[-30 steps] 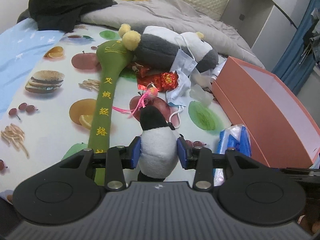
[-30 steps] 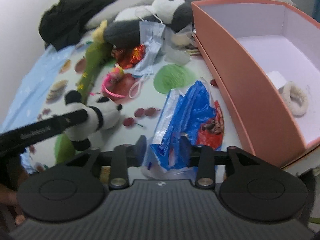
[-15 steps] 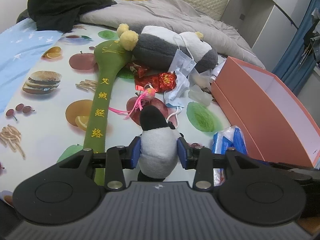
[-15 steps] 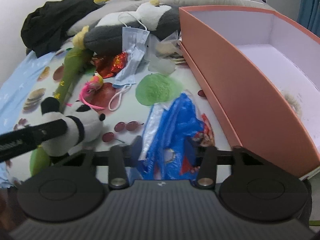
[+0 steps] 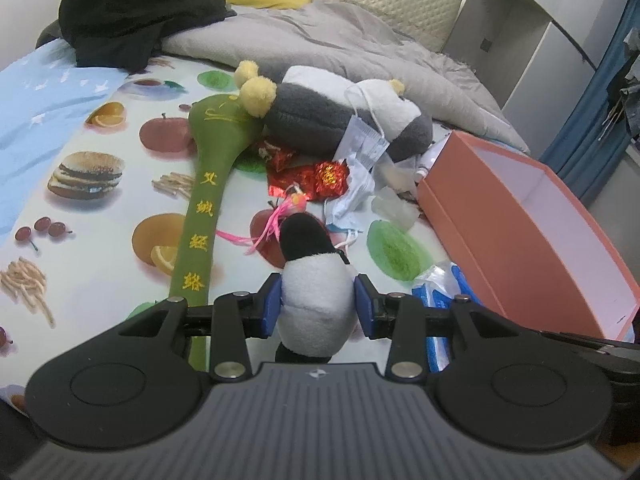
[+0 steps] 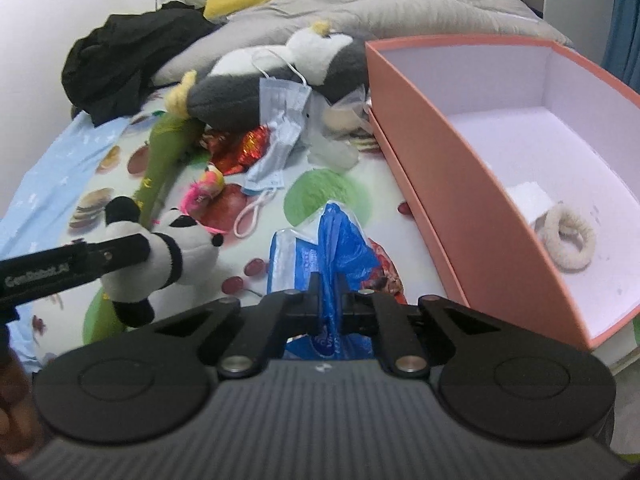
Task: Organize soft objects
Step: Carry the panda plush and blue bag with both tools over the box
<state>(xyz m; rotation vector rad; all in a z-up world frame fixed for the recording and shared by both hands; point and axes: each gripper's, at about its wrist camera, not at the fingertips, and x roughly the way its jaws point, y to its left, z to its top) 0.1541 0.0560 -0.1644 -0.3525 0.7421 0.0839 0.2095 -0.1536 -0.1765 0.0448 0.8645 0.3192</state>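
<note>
A small panda plush (image 5: 316, 300) is held off the bed (image 5: 100, 280) between the jaws of the left gripper (image 5: 318, 306), while the jaws of the right gripper (image 6: 327, 292) are seen pinched narrow on the blue plastic bag (image 6: 340, 240) lying just beside the orange box (image 6: 452, 184). The pick-up step appears to be in hand; next, each item would probably be lifted over the box's near wall and released inside, beside the cream ring (image 6: 566, 238) already there.
</note>
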